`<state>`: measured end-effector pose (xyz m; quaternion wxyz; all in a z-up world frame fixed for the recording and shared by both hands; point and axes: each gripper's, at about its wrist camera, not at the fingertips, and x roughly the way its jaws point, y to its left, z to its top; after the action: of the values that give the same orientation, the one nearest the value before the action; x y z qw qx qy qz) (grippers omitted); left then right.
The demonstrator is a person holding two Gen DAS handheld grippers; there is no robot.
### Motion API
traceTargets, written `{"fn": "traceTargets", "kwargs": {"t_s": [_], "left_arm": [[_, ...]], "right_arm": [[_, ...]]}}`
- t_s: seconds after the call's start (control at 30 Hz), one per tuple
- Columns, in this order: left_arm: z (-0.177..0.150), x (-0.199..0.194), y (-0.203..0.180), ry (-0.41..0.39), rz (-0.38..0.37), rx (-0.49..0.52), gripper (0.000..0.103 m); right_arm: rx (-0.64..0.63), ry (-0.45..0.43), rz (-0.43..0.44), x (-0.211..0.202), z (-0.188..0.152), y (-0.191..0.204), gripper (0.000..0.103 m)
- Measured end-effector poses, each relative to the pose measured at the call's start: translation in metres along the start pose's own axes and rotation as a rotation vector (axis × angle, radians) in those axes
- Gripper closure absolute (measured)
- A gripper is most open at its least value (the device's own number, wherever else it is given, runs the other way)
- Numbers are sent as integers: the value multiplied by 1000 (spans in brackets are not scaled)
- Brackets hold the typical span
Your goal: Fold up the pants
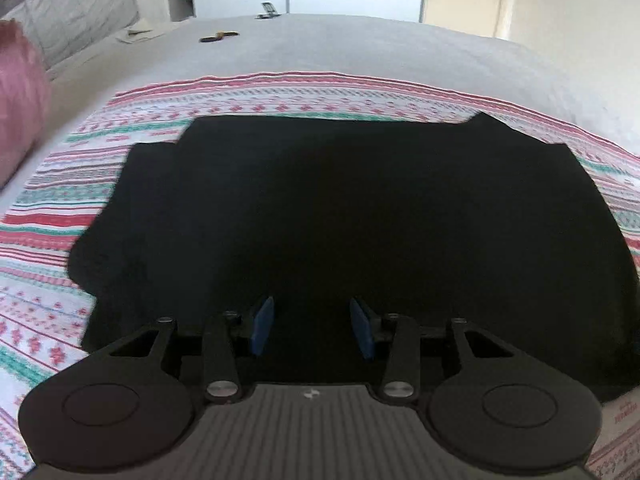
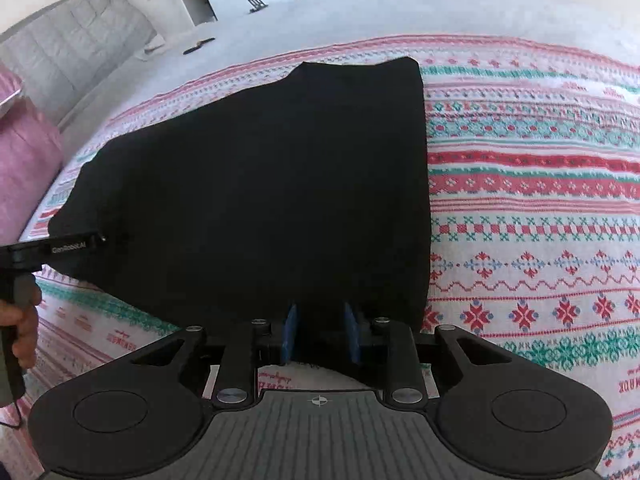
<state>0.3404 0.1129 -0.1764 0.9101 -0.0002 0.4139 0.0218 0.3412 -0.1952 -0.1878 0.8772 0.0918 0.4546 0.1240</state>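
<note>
The black pants (image 1: 340, 208) lie folded flat as a wide dark block on a red, white and green patterned blanket (image 1: 280, 96); they also show in the right wrist view (image 2: 272, 184). My left gripper (image 1: 312, 326) is open, its blue pads (image 1: 262, 326) over the pants' near edge with nothing between them. My right gripper (image 2: 320, 334) is open at the pants' near right corner, its blue pads (image 2: 290, 334) apart and empty. The left gripper's body (image 2: 52, 248) and the hand holding it show at the left edge of the right wrist view.
The blanket (image 2: 532, 200) lies on a grey bed (image 1: 360, 40). A pink pillow (image 1: 20, 100) and a grey quilted cushion (image 2: 72, 44) sit at the left. A small dark object (image 1: 218, 36) lies far back on the bed. White doors stand behind.
</note>
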Motion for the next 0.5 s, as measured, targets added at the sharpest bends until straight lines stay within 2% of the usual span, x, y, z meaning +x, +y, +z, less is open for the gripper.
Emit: {"fn": "traceTargets", "kwargs": {"t_s": [0.07, 0.17, 0.23, 0.4, 0.5], "left_arm": [[2, -6, 2, -20, 9, -9, 71], [3, -16, -5, -50, -48, -9, 71], [0, -19, -15, -53, -66, 15, 71], [11, -14, -49, -21, -194, 38, 71], [24, -2, -82, -16, -279, 61, 67]], "right_arm": [[39, -9, 22, -6, 2, -7, 77], [135, -64, 68, -24, 10, -24, 76], [225, -90, 80, -32, 13, -41, 66], [480, -69, 103, -33, 7, -87, 62], [519, -46, 141, -30, 3, -91, 62]]}}
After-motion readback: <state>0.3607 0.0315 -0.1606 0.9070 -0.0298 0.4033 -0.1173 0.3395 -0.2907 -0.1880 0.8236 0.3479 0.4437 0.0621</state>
